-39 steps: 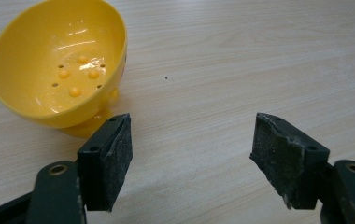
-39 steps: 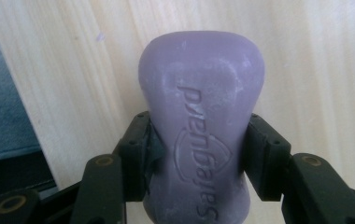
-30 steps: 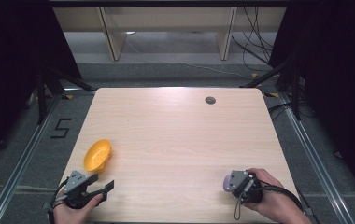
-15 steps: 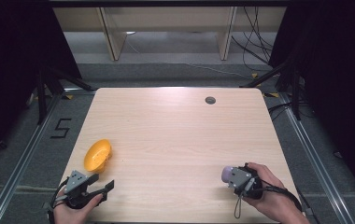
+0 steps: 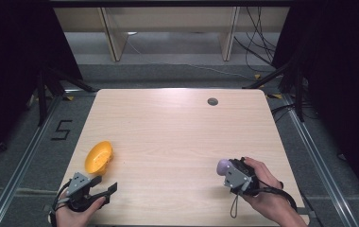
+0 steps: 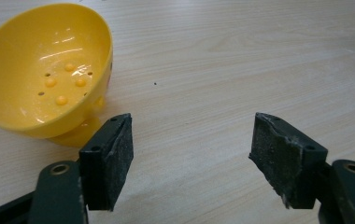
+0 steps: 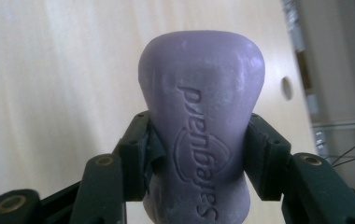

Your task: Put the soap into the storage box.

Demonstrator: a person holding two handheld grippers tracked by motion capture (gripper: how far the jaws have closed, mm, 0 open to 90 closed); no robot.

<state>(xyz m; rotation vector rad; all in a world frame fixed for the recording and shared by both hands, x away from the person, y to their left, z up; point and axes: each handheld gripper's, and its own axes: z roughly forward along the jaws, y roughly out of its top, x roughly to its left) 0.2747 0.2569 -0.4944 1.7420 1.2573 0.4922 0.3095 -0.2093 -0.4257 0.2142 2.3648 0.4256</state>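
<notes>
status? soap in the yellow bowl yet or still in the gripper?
Done: the right gripper is shut on the purple soap bar, held above the table. In hand: carrying it; in the high view it sits at the near right. Left: the yellow bowl at the near left holds nothing, and the left gripper waits open beside it. Placing the soap there looks like the likely next step.

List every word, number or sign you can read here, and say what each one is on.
"Safeguard": embossed on the purple soap held in the right claw, with an emblem beside it.
"5": marked in black on the floor left of the table.
The yellow bowl bears no text.
</notes>
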